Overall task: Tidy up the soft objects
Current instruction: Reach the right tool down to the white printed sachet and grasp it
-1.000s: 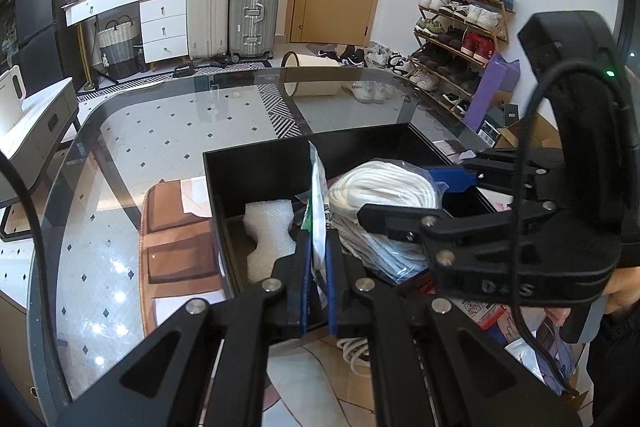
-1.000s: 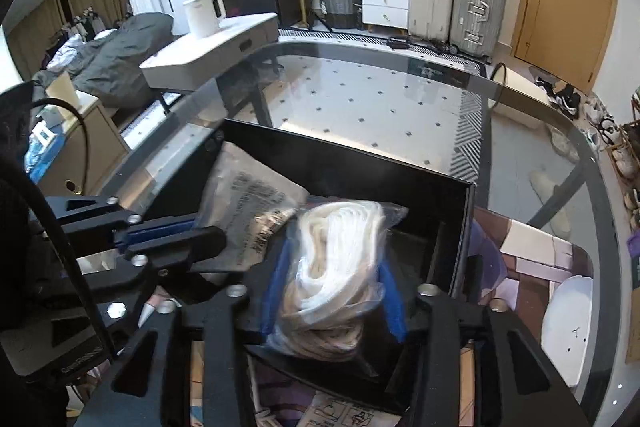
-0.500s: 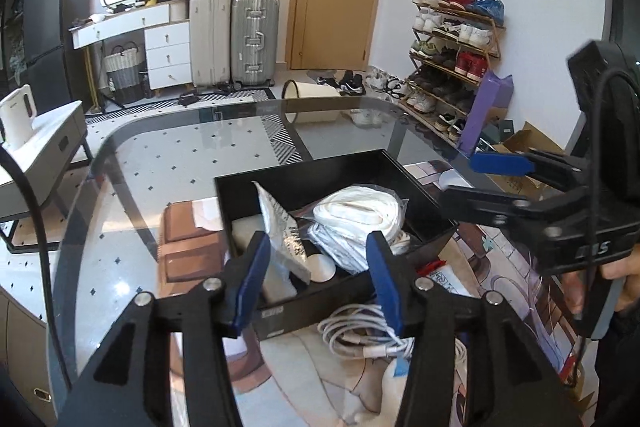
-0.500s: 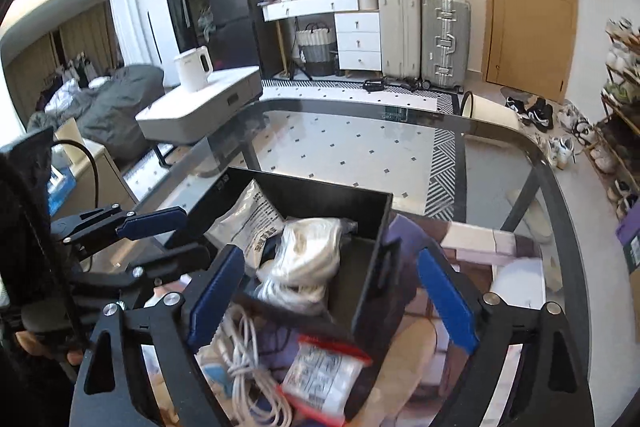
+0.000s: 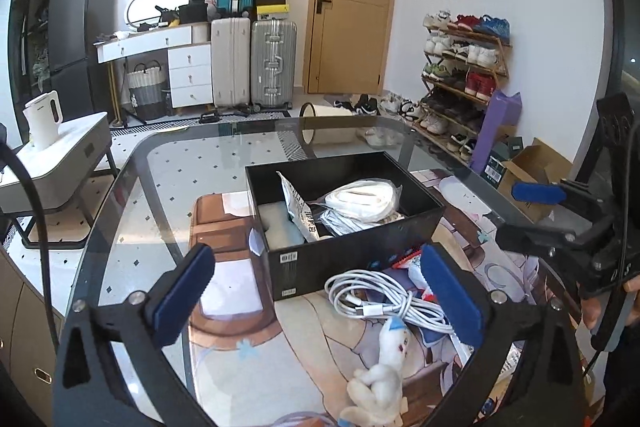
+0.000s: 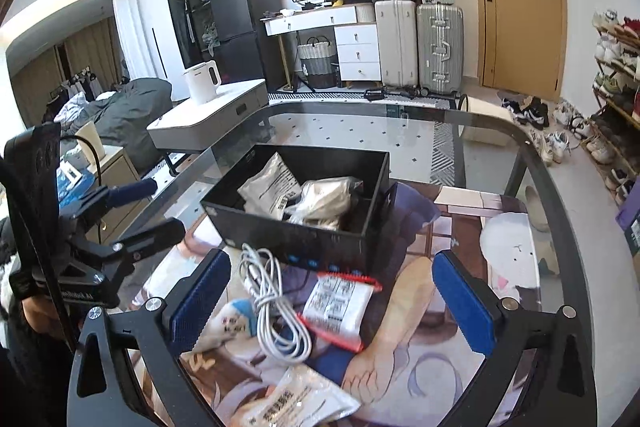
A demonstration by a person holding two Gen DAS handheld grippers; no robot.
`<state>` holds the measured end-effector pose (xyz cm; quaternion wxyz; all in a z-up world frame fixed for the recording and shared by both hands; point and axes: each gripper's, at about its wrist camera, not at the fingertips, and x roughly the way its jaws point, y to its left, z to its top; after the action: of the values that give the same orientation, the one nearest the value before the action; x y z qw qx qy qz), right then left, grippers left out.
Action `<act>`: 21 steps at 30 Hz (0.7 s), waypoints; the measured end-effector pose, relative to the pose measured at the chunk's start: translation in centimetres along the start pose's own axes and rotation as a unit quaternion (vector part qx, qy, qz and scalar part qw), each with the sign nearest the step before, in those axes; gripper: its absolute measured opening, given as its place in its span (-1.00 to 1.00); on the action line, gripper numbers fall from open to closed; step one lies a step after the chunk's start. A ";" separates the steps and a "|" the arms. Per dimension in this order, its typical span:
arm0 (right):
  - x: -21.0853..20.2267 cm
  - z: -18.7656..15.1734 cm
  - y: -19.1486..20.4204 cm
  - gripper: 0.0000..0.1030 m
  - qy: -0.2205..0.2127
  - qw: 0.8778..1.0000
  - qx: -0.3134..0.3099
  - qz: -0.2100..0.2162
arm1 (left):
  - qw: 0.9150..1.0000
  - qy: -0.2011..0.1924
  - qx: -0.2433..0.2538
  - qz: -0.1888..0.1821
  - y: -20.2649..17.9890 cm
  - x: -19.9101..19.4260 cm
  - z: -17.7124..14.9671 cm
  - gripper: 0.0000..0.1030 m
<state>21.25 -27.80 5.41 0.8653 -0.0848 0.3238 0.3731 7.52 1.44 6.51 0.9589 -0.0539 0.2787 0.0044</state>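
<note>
1. Left gripper [image 5: 316,295]: jaws spread wide and holding nothing, raised above the table. Seen from the right wrist view, it hangs off to that gripper's left, clear of the items.
2. Right gripper [image 6: 332,303]: jaws likewise wide and empty. Both tools appear held back from the work, which probably leaves room to choose the next item.
3. Black box [image 5: 352,255]: the collecting container, straight ahead of both sets of jaws and beyond their tips. It holds a bagged white rope [image 5: 362,197], a grey printed pouch [image 5: 298,211] leaning upright against it, and a pale foam piece [image 5: 276,227] on the left; the pouch probably stands on edge to save floor space.
4. White cable [image 6: 272,311]: a loose coil lying on the printed mat [image 5: 240,327], between the right gripper's jaws and just short of the box wall.
5. Red-edged packet [image 6: 340,307]: flat on the mat, touching the cable's right side, also between the right jaws.
6. Small plush toy [image 5: 384,371]: lying between the left jaws, nearer than the cable.
7. White pouch [image 6: 296,403]: nearest the right gripper's base, below the cable.
8. Judgement: sorting is partly done; four soft items remain outside the box.
</note>
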 end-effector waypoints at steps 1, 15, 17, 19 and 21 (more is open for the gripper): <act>-0.1 -0.2 0.1 0.99 0.001 1.000 -0.002 0.000 | 1.000 -0.002 0.000 0.002 0.0 -0.2 -0.2 1.00; -1.8 -4.1 0.9 0.99 0.027 1.000 0.014 -0.009 | 0.999 -0.017 0.005 0.034 -0.8 -2.4 -2.6 1.00; -1.7 -4.7 1.1 0.99 0.035 0.999 0.014 -0.011 | 0.999 -0.012 -0.001 0.030 -0.7 -2.2 -3.0 1.00; -1.6 -5.3 1.3 0.99 0.041 0.999 0.013 -0.014 | 1.000 -0.006 -0.001 0.030 -0.8 -1.9 -3.5 1.00; -1.3 -5.9 1.5 0.99 0.047 0.999 0.016 -0.018 | 0.999 -0.001 0.001 0.034 -0.9 -1.7 -3.9 1.00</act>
<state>16.63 -29.80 1.76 0.8568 -0.0941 0.3685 0.3482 4.03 0.21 4.18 0.9585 -0.0432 0.2794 0.0369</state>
